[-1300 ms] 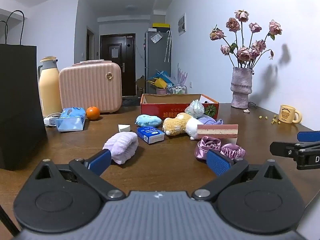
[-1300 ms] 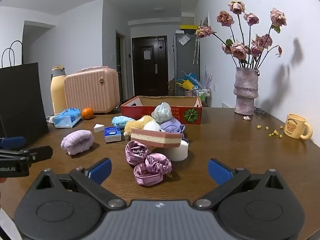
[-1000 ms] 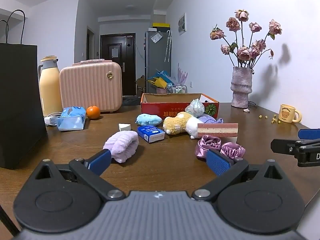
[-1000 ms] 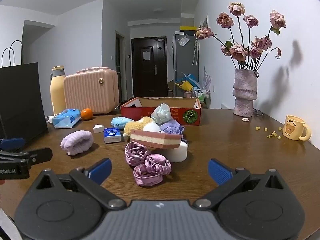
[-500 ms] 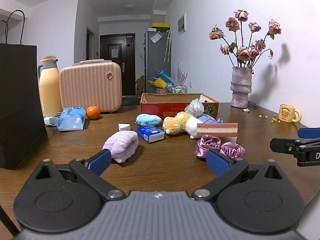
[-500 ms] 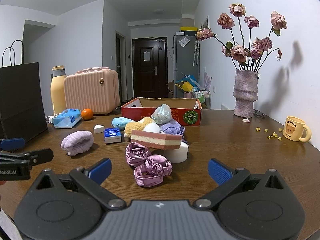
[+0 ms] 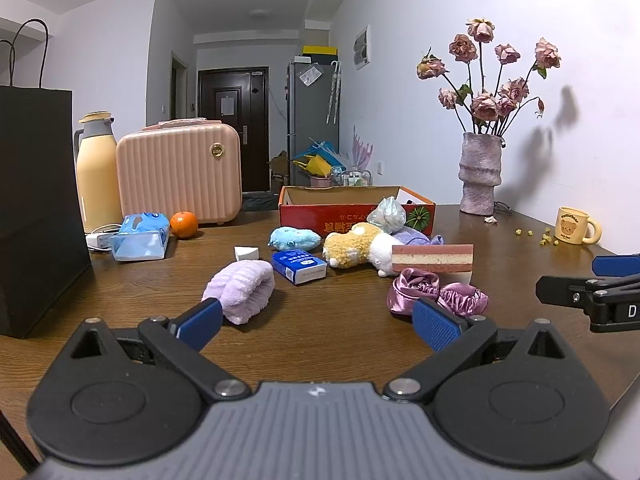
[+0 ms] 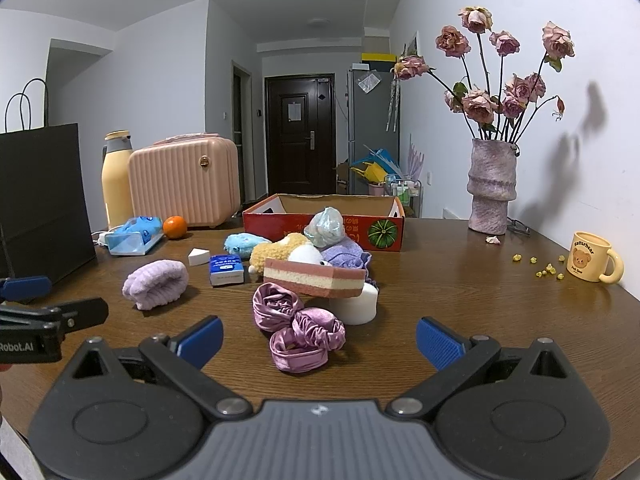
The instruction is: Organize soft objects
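Note:
Soft things lie on the brown table in front of a red cardboard box (image 7: 320, 216) (image 8: 276, 226). Nearest are a lilac plush roll (image 7: 240, 288) (image 8: 156, 280) and two purple satin scrunchies (image 7: 436, 294) (image 8: 298, 328). Behind them are a pink layered sponge (image 7: 432, 258) (image 8: 314, 276), a yellow plush toy (image 7: 352, 246), a blue plush (image 7: 294, 238) (image 8: 242, 242) and a lilac cloth (image 8: 344, 254). My left gripper (image 7: 316, 322) is open and empty, just short of the plush roll. My right gripper (image 8: 320, 340) is open and empty, with the scrunchies just ahead between its fingers.
A black paper bag (image 7: 36, 208) stands at the left. A pink case (image 7: 180, 172), yellow flask (image 7: 96, 172), tissue pack (image 7: 140, 236) and orange (image 7: 184, 224) sit at the back left. A vase of dried roses (image 8: 492, 188) and yellow mug (image 8: 594, 256) stand at the right.
Both grippers have barely shifted. Nothing on the table has moved.

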### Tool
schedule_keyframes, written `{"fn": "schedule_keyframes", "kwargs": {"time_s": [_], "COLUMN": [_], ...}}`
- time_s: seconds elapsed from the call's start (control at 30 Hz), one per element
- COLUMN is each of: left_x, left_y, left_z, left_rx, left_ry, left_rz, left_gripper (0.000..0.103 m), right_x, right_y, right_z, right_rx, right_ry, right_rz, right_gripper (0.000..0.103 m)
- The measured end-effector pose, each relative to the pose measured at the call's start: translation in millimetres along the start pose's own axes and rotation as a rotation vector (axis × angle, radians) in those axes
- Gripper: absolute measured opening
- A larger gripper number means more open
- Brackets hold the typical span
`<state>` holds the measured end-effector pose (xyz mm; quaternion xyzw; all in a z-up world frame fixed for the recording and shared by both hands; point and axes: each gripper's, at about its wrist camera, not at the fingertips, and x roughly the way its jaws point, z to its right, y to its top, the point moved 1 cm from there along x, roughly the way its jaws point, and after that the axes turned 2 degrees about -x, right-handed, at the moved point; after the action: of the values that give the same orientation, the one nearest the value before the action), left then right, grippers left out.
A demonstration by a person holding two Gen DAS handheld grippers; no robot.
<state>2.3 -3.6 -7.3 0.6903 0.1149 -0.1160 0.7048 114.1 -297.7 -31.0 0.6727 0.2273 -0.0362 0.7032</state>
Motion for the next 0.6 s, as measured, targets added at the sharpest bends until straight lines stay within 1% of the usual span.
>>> {"fn": "schedule_keyframes", "kwargs": {"time_s": [0.6], "left_x": [-2.6], "left_y": [-2.4], "left_z": [3.9], "left_rx": [0.000], "left_ry": [0.000], "left_rz": [-0.003], "left_gripper": [0.103], "right_x": [-0.1], "right_y": [0.1], "right_z": [-0.4], "right_rx": [-0.001], "right_ry": [0.000], "right_rz": [0.001], "right_gripper": [0.103]}}
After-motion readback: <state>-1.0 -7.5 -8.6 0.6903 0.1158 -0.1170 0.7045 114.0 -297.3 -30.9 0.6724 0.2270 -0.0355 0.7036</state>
